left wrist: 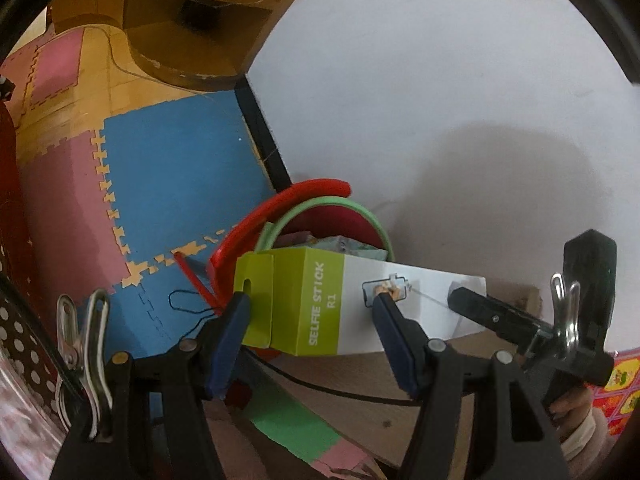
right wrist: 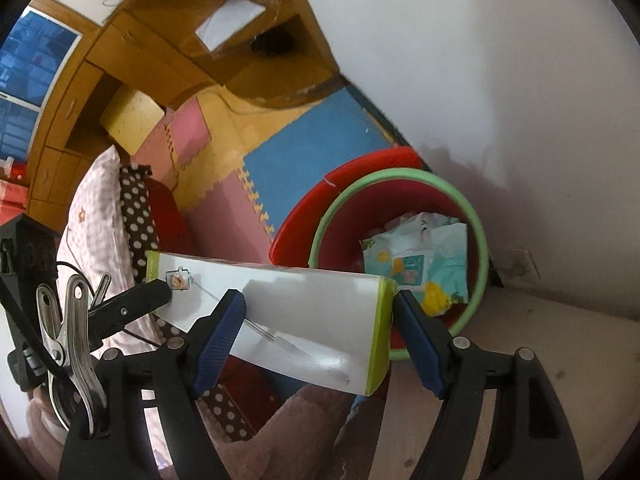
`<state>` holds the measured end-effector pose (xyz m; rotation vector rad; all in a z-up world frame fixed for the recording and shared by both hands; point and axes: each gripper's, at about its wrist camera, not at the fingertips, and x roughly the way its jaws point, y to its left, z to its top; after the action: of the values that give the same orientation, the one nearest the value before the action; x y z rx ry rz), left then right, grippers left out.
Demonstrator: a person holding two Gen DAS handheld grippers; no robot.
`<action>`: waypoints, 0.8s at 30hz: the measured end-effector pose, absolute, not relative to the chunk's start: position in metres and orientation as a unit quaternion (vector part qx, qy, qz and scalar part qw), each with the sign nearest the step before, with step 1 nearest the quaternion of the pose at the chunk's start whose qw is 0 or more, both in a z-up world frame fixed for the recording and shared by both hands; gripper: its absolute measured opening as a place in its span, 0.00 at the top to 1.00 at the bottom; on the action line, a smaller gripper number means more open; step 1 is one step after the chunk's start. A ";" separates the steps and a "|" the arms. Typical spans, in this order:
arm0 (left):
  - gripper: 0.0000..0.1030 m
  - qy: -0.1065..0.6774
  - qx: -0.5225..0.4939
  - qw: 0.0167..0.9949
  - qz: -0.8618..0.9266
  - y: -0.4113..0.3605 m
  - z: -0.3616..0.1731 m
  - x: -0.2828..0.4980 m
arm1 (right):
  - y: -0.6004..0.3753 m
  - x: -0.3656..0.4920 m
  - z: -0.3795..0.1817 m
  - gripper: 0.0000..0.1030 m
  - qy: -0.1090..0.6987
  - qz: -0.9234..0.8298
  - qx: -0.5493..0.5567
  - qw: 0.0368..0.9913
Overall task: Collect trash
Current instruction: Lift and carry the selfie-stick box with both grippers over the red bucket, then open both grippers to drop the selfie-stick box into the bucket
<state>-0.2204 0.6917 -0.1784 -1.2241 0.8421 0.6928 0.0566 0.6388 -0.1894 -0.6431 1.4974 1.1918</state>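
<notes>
The left gripper (left wrist: 312,312) is clamping the green end of a long white-and-green cardboard box (left wrist: 352,306) printed "SELFIE STICK", while the right gripper (right wrist: 320,312) is clamping the other end of the same box, each with its blue pads pressing on the cardboard. The box is hanging just in front of a round red plastic bin with a green rim (right wrist: 478,216), which is standing against the white wall (right wrist: 500,80). Crumpled pale printed wrappers (right wrist: 420,260) are lying inside the bin.
</notes>
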 end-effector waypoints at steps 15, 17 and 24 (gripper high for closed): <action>0.41 0.421 -0.560 0.656 0.281 0.711 -0.259 -0.191 | 0.664 0.086 -0.278 0.24 0.644 0.463 -0.339 0.507; 0.43 0.430 -0.555 0.658 0.273 0.710 -0.267 -0.183 | 0.664 0.091 -0.283 0.24 0.640 0.454 -0.338 0.520; 0.51 0.455 -0.542 0.660 0.251 0.702 -0.283 -0.162 | 0.666 0.092 -0.283 0.24 0.614 0.459 -0.356 0.534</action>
<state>-0.1616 0.7021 -0.2833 -1.2274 1.0295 0.5668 0.0917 0.6656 -0.2830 -0.8487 1.4629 1.0950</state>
